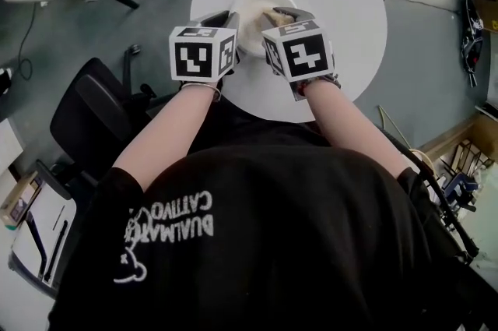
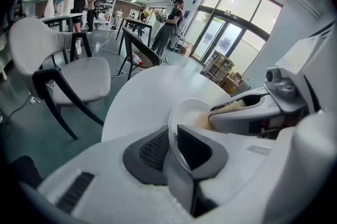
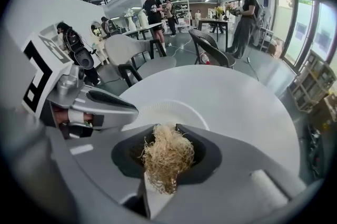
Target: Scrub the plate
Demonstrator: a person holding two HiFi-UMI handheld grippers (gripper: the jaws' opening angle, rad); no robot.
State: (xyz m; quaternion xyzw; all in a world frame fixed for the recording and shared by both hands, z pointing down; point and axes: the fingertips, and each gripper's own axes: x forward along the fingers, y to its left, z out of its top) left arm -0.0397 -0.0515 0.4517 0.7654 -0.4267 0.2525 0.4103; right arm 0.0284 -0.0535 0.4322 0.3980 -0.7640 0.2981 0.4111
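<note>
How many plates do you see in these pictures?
1. The white plate is over the round table, its rim clamped in the left claw, with the right claw holding a fibre scrubber at it. The claws hide some of the table.

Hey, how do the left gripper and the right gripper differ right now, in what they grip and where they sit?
The left gripper clamps the thin rim of the white plate; the right gripper pinches a fluffy straw-coloured scrubber tuft. The left gripper sits at the plate's edge; the right gripper reaches over the plate's face. Both have jaws shut on something, above the round table.
</note>
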